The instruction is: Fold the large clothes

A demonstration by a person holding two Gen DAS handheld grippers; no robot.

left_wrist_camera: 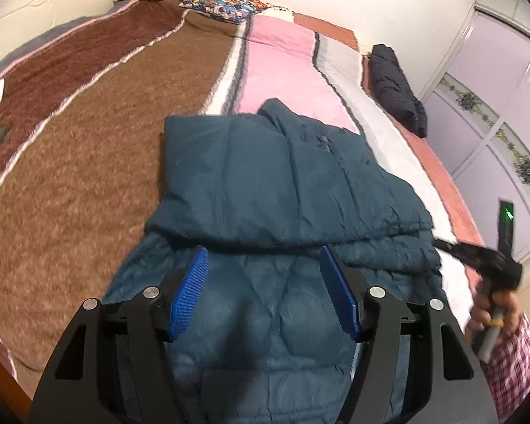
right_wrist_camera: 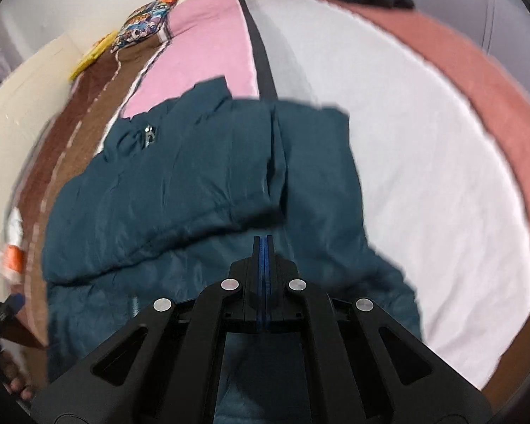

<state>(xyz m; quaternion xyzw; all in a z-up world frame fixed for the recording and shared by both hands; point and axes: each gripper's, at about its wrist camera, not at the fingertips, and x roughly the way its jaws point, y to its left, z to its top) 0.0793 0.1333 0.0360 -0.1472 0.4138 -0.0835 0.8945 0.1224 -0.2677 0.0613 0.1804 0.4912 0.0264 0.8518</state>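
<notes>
Currently teal puffer jacket (left_wrist_camera: 282,190) lies partly folded on the bed (left_wrist_camera: 88,162), over the striped blanket's pink and white bands. Left tongs (left_wrist_camera: 265,295) spread apart above jacket's lower part, nothing between them. Right tongs (right_wrist_camera: 264,247) pressed together, empty, above the jacket. Dark garment (left_wrist_camera: 395,88) near far bed edge.

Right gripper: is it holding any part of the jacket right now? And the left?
Neither holds anything. The right gripper is shut with no fabric between its pads, above the teal jacket. The left gripper is open over the jacket.
</notes>
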